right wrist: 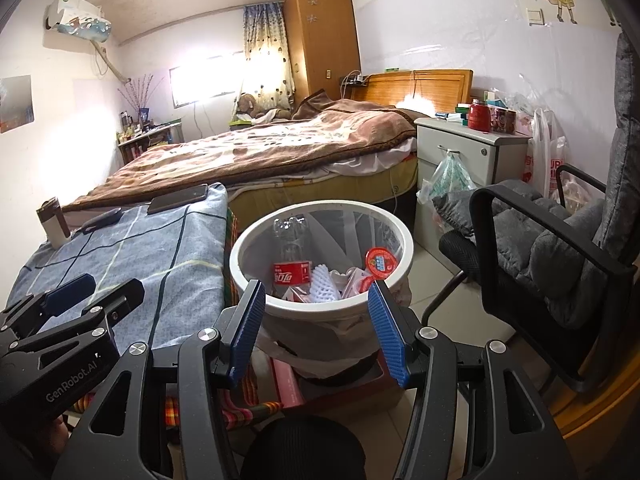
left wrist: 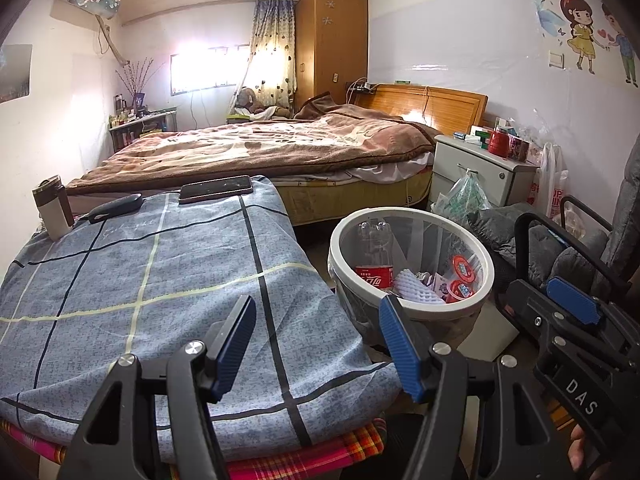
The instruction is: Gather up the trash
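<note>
A round white-rimmed bin (right wrist: 320, 304) is seen beside the checked cloth's (left wrist: 160, 280) right edge — a cola bottle (right wrist: 290, 264), foam netting (right wrist: 322, 284) and red-lidded cups (right wrist: 380, 262) inside. Both grippers (left wrist: 318, 344) (right wrist: 316, 328) are held apart, empty.

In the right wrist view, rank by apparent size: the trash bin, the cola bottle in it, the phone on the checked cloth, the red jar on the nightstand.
Largest to smallest:
1. trash bin
2. cola bottle
3. phone
4. red jar
The phone and jar sit farther from the camera, so their true sizes are unsure.
</note>
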